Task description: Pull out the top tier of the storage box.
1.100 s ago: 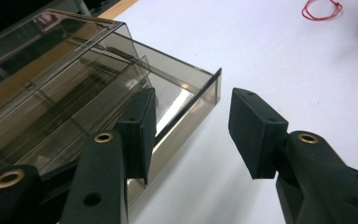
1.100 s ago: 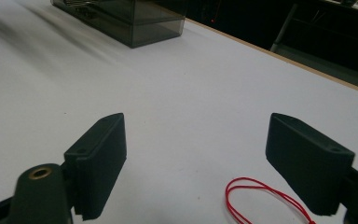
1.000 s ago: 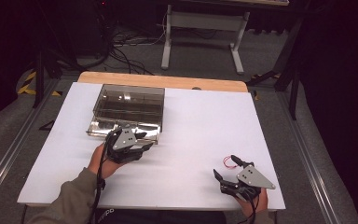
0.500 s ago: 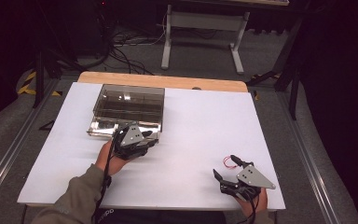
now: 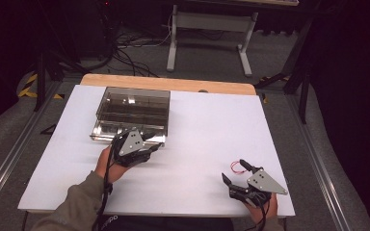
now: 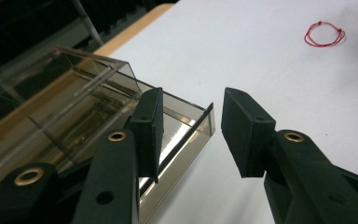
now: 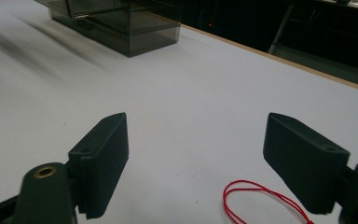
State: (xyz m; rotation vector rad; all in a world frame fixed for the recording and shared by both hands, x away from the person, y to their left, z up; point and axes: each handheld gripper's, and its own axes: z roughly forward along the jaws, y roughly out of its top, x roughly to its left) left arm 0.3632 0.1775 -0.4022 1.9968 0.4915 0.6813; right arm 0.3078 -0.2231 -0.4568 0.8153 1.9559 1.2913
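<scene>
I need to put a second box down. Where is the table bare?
Bare: the white table between the clear box and the red loop. Crowded: the box's near edge, where the left gripper sits.

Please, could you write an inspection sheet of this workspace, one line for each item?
Surface: white table, wooden strip at far edge.
Job's things: smoky clear plastic box; red string loop.
Clutter: nothing seen.
Grippers: left claw open, straddling the box's near corner wall; its jaws have just been opening. Right claw open, around the loop.
Cables: bundle on floor.
Surroundings: dark room, white stand.
</scene>
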